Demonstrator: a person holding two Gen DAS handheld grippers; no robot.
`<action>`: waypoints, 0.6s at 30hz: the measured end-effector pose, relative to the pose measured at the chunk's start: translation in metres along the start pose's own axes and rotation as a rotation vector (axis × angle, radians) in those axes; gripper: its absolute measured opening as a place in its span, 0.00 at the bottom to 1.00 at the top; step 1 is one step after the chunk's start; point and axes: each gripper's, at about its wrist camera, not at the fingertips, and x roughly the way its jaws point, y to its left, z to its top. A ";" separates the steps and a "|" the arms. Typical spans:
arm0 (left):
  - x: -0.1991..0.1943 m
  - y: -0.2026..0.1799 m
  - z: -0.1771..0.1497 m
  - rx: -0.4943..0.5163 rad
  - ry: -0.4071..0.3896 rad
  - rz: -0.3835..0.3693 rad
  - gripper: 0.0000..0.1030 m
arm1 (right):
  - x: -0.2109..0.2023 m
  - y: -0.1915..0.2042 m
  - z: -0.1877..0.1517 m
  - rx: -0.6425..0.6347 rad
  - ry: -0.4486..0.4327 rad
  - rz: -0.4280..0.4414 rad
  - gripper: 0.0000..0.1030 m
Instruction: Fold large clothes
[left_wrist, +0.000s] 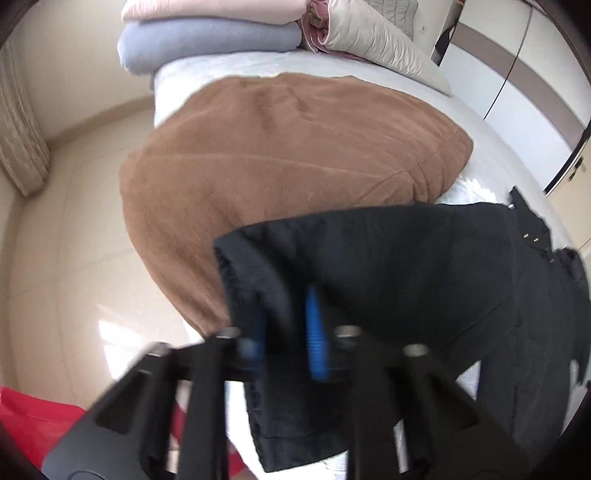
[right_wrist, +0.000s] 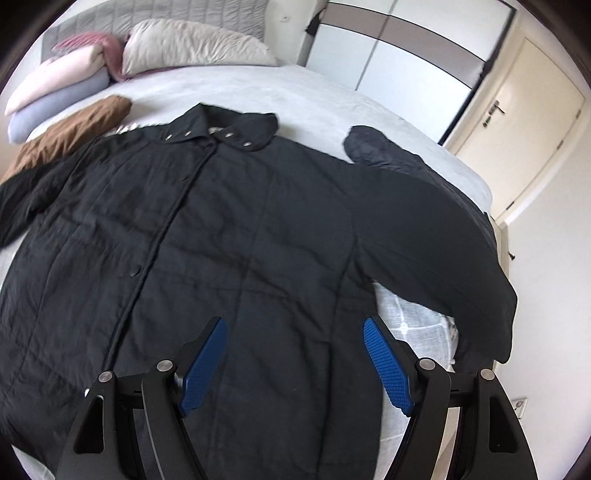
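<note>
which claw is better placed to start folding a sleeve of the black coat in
Left. The left claw is already shut on the black coat at a sleeve end, while the right claw hangs open above the coat's body.

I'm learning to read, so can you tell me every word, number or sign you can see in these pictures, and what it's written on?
There are no words or numbers to read here.
black coat: plain, only metal snaps on the collar, no label showing.
brown blanket: no writing.
door: a small green mark by the handle, too small to read.
wall socket: too small to tell any mark.
</note>
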 end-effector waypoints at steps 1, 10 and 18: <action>-0.008 -0.002 0.002 0.008 -0.023 0.001 0.10 | 0.001 0.004 -0.002 -0.012 0.004 -0.004 0.75; -0.035 0.001 0.046 -0.084 -0.287 0.297 0.15 | 0.002 0.001 -0.012 0.006 0.026 -0.019 0.75; -0.051 -0.043 0.013 0.033 -0.260 0.196 0.77 | -0.019 -0.024 -0.043 0.054 0.007 0.036 0.75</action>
